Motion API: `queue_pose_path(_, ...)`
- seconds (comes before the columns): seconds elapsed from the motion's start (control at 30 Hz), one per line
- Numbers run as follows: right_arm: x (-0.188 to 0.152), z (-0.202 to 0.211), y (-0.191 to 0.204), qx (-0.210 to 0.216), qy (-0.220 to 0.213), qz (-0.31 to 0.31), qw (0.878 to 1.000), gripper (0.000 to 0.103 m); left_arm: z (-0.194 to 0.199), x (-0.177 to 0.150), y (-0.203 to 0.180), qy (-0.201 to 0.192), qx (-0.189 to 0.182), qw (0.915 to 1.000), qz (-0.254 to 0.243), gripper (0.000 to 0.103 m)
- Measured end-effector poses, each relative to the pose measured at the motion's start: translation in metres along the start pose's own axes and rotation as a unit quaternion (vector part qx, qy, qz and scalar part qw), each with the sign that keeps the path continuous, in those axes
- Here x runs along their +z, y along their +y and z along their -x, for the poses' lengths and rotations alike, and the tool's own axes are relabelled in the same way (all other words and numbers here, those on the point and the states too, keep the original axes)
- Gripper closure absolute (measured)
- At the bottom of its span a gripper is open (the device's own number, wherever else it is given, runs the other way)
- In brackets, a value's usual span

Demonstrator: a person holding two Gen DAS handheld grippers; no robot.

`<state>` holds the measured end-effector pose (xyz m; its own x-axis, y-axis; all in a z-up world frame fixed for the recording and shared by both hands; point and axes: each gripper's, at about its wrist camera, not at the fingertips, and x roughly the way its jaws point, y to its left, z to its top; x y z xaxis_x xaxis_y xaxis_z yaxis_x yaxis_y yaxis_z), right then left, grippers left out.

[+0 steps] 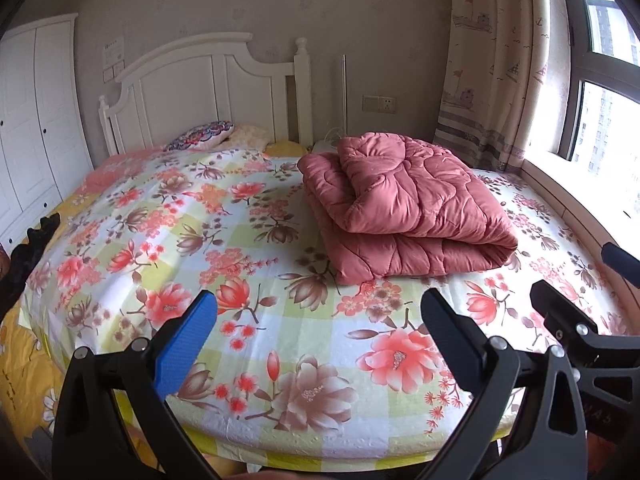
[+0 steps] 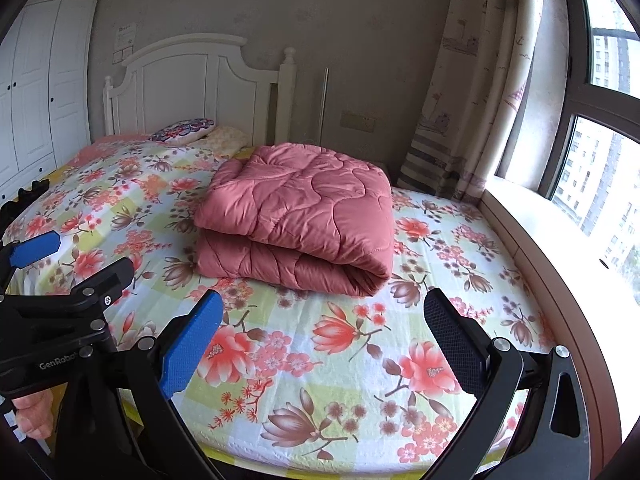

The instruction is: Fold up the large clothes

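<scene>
I am holding my left gripper (image 1: 320, 344) level and forward, its jaws standing wide apart with nothing between the blue pads (image 1: 185, 346). My right gripper (image 2: 326, 348) is hanging alongside it, just beside on the right, jaws equally spread and empty. My left hand (image 2: 34, 414) is showing only as fingers curling around the handle.

light source: daylight is admitted through the window (image 1: 600, 92) at the right.
brightness: the room is evenly lit; the panes are blown out to white.
shadows: soft shade is cast under the folded quilt (image 1: 404, 208) on its near side.
distortion: strong fisheye bending is seen, the bed (image 2: 360, 360) edge curved, the corners vignetted black.
focus: mid-frame is rendered sharp; the near fingers (image 2: 192, 344) are slightly soft.
</scene>
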<state>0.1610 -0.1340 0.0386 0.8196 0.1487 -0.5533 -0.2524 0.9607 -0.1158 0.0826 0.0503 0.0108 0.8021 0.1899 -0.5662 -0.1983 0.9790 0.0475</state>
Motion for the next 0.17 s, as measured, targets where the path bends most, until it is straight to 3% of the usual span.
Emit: queue_pose_path(0.17, -0.0003, 0.0022, -0.0038, -0.005, -0.002, -0.002, 1.000, 0.004, 0.0014, 0.0002, -0.0002, -0.004, -0.002, 1.0000, 0.001, 0.002)
